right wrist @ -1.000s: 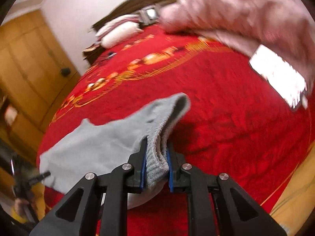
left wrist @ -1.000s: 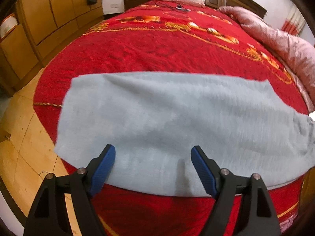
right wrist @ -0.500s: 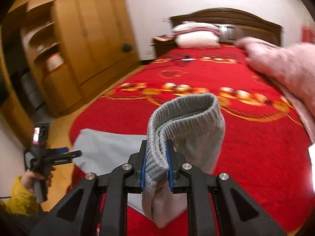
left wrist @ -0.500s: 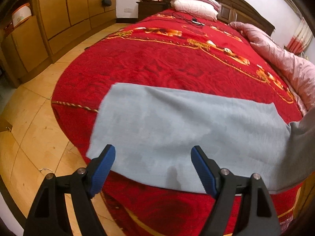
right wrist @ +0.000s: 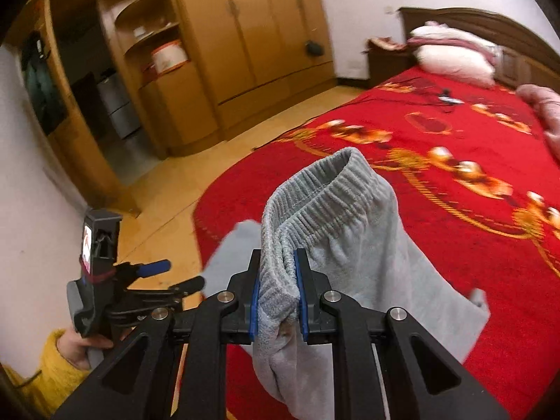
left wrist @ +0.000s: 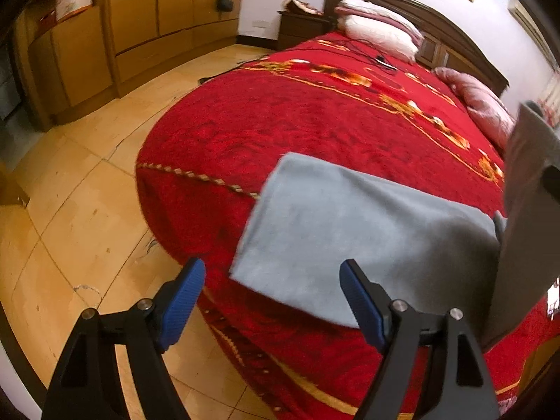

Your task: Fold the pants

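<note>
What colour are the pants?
Light grey pants, seen best in the right wrist view.

Warm, even indoor light; strong fisheye bending, dark corners, slight motion blur.

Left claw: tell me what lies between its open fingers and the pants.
Nothing but red bedspread edge. In the left wrist view the left claw hangs open just short of the pants hem.
</note>
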{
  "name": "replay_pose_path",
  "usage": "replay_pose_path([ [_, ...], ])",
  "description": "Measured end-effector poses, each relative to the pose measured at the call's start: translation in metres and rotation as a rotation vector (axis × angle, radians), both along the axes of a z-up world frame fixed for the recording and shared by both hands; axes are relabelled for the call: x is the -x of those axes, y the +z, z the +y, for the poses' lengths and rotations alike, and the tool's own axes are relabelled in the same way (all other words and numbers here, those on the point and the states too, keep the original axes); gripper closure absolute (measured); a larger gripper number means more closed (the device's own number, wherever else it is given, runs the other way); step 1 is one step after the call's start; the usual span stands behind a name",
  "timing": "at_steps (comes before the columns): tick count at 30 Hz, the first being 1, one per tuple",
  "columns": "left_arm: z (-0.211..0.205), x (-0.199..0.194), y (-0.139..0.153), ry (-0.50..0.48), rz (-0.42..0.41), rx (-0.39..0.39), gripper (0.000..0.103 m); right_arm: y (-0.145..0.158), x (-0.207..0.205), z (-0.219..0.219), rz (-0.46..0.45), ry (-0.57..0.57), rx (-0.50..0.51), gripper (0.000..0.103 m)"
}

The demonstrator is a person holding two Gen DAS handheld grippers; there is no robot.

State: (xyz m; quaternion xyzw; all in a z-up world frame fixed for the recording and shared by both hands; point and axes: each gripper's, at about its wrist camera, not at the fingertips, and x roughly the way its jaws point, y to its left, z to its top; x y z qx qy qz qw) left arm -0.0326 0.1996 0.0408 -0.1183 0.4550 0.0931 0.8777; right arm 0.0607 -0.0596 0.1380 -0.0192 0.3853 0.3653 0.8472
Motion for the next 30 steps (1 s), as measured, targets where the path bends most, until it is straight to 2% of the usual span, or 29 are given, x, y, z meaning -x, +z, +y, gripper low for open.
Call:
replay_pose_path([
  [6,0.031,0.012,-0.011,0.075,0.009,0.034,0.021,-0.024,-0.006,0.076,0.036,0.11,0.063,0.085],
  [12,0.051,0.023,-0.022,0.116,0.021,0.062,0.021,-0.059,-0.015,0.126,0.074,0.171,0.129,0.085],
  [14,0.055,0.025,-0.025,0.128,0.027,0.069,0.021,-0.074,-0.02,0.139,0.103,0.184,0.141,0.082],
  [15,0.059,0.026,-0.027,0.132,0.029,0.073,0.021,-0.078,-0.022,0.142,0.117,0.185,0.137,0.078],
  [18,0.062,0.028,-0.03,0.14,0.034,0.085,0.021,-0.09,-0.031,0.14,0.195,0.167,0.087,0.073],
  [21,0.062,0.029,-0.032,0.139,0.036,0.088,0.021,-0.083,-0.029,0.129,0.216,0.183,0.034,0.065],
  [25,0.059,0.029,-0.026,0.129,0.012,0.099,0.021,-0.063,-0.022,0.112,0.169,0.172,0.001,0.051],
  [27,0.056,0.027,-0.02,0.114,-0.005,0.106,0.021,-0.056,-0.018,0.096,0.143,0.146,0.009,0.05],
  [30,0.048,0.026,-0.009,0.083,-0.039,0.119,0.021,-0.052,-0.015,0.07,0.088,0.062,0.088,0.05],
])
